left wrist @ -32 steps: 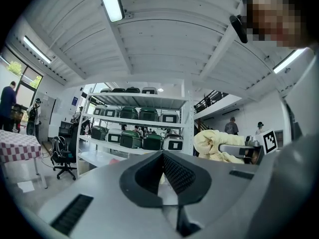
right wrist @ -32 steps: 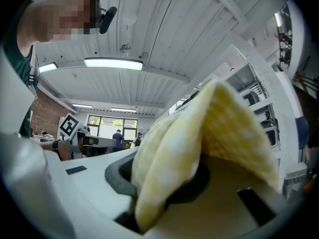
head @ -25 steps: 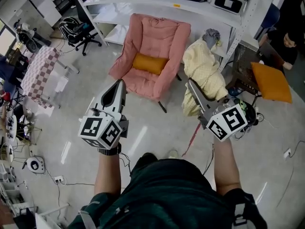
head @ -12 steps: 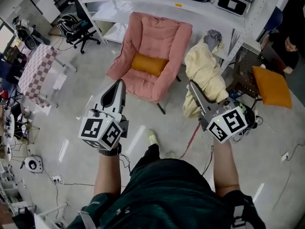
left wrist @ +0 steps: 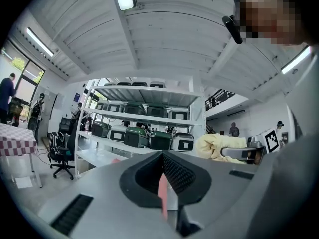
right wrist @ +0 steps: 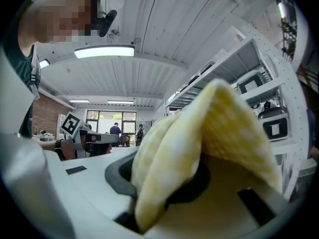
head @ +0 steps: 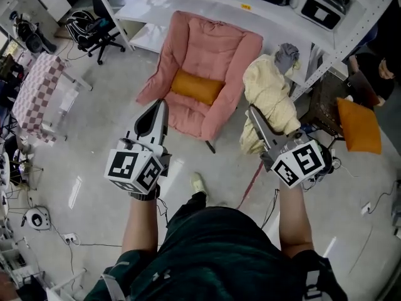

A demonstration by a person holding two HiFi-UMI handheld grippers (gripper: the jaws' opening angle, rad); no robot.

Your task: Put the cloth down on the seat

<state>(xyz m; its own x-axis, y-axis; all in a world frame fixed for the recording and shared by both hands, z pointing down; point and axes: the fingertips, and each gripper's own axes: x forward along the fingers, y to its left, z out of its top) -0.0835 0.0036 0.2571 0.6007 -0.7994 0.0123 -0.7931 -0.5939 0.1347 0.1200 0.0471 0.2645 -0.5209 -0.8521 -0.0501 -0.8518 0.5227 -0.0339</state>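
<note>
A pink armchair (head: 210,49) stands ahead on the floor, with an orange cushion (head: 197,87) lying across the back of its seat (head: 188,116). My right gripper (head: 251,113) is shut on a pale yellow cloth (head: 270,99), which hangs bunched in the air to the right of the chair. In the right gripper view the cloth (right wrist: 199,143) fills the jaws and hides the fingertips. My left gripper (head: 160,106) is shut on nothing and points at the chair's front left. From the left gripper view (left wrist: 162,157) the cloth (left wrist: 219,146) shows at the right.
A white shelf rack (head: 263,17) with cases runs behind the chair. A grey rag (head: 286,50) hangs on its post. An office chair (head: 94,27) and a checkered table (head: 34,93) stand at the left. Another orange cushion (head: 358,125) and a seated person are at the right. Cables lie on the floor.
The person has stepped forward, and a shoe now shows on the floor below the chair. The armchair sits lower in view. Both grippers keep their pose, the cloth still held.
</note>
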